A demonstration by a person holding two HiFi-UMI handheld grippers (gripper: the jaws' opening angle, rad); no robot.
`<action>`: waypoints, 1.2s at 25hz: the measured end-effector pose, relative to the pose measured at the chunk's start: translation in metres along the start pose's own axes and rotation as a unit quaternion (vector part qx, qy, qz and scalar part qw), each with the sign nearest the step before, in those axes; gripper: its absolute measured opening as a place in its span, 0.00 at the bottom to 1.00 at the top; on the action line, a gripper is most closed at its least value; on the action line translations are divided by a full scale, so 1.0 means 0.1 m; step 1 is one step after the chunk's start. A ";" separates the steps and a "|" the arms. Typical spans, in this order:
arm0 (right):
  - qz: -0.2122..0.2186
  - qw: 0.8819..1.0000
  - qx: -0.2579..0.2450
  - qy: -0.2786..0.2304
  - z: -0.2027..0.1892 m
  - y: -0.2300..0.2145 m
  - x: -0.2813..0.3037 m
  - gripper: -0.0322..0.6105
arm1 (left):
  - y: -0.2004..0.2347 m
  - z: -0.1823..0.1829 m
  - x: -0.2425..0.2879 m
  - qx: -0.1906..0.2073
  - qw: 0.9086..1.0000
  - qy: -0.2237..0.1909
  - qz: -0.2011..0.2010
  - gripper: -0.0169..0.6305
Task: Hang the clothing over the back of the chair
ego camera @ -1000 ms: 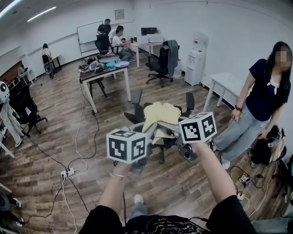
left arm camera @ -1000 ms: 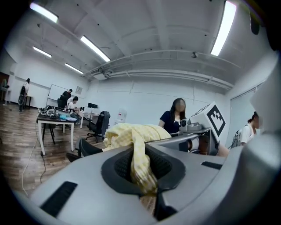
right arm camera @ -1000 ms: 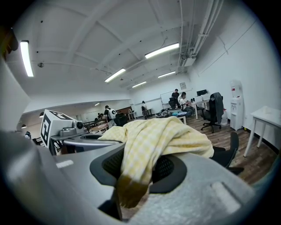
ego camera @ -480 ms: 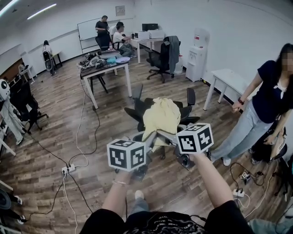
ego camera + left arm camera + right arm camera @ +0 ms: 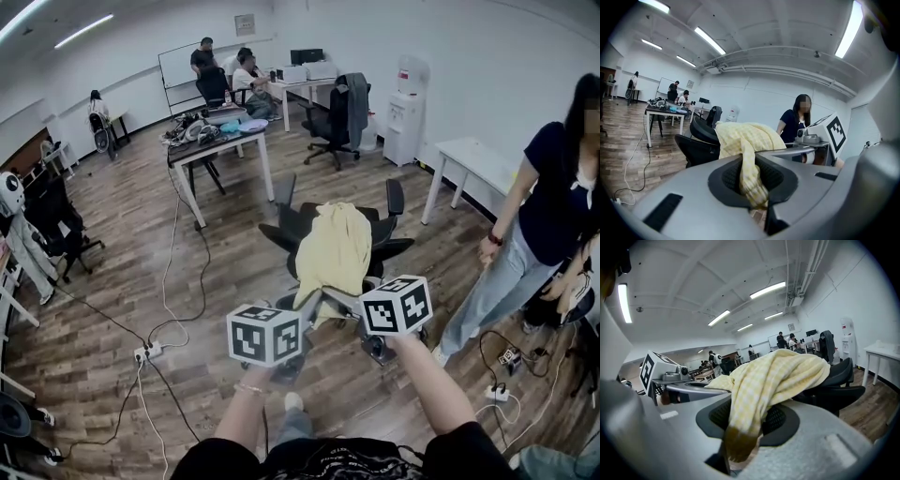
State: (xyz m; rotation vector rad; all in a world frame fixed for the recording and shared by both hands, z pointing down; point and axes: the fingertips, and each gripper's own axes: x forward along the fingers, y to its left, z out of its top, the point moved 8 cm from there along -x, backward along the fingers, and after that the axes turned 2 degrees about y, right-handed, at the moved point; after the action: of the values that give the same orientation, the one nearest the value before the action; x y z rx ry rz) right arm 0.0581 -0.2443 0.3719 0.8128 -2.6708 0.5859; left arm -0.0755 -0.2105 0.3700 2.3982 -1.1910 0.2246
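A pale yellow checked garment [image 5: 333, 248] lies draped over the back of a black office chair [image 5: 389, 234] in the middle of the head view. Its near edge runs down to both grippers. My left gripper [image 5: 307, 305] is shut on a bunched fold of the cloth [image 5: 745, 140], which sits between its pads [image 5: 729, 176]. My right gripper [image 5: 345, 300] is shut on another fold [image 5: 778, 376], whose end hangs down between the pads [image 5: 780, 420]. The chair shows dark behind the cloth in the left gripper view [image 5: 696, 147] and the right gripper view [image 5: 839, 380].
A person in a dark top [image 5: 548, 197] stands close on the right, beside a white table [image 5: 469, 159]. A cluttered table [image 5: 216, 141] stands beyond the chair. Cables and a power strip [image 5: 145, 353] lie on the wood floor at left. A second chair with a jacket [image 5: 342, 112] stands farther back.
Both grippers have come down together with the garment, and the cloth now hangs longer down the chair back. The person on the right has shifted a little to the right.
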 end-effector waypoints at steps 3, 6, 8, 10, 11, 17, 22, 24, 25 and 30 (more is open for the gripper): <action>-0.005 1.000 -0.001 0.003 -0.09 0.00 0.02 0.25 | 0.02 -0.10 0.01 -0.010 1.000 0.003 0.001 0.08; -0.007 1.000 -0.001 0.005 -0.16 -0.01 0.06 0.25 | 0.04 -0.17 0.03 -0.009 1.000 0.007 0.008 0.08; -0.009 1.000 -0.001 0.009 -0.23 -0.04 0.07 0.25 | 0.06 -0.23 0.07 -0.014 1.000 0.011 0.009 0.08; -0.010 1.000 -0.001 0.010 -0.30 -0.06 0.09 0.25 | 0.09 -0.29 0.10 -0.024 1.000 0.018 0.003 0.08; -0.011 1.000 0.001 0.010 -0.34 -0.07 0.11 0.26 | 0.10 -0.33 0.11 -0.027 0.999 0.022 0.000 0.08; -0.011 1.000 0.015 0.010 -0.55 -0.12 0.19 0.26 | 0.17 -0.50 0.17 -0.022 0.999 0.042 0.004 0.08; -0.026 1.000 0.016 0.004 -0.67 -0.20 0.27 0.27 | 0.25 -0.60 0.27 -0.034 0.998 0.052 0.012 0.08; -0.030 0.999 0.016 0.000 -0.72 -0.24 0.30 0.27 | 0.28 -0.65 0.32 -0.040 0.998 0.056 0.016 0.08; -0.032 0.999 0.016 -0.001 -0.75 -0.26 0.31 0.27 | 0.29 -0.68 0.35 -0.043 0.997 0.058 0.019 0.08; -0.040 0.999 0.013 0.000 -0.90 -0.37 0.42 0.27 | 0.42 -0.84 0.49 -0.074 0.995 0.069 0.021 0.09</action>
State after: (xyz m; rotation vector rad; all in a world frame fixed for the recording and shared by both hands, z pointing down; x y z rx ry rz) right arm 0.0603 -0.2507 0.4781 0.9231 -2.6223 0.6024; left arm -0.0736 -0.2286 0.4748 2.1951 -1.1546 0.2994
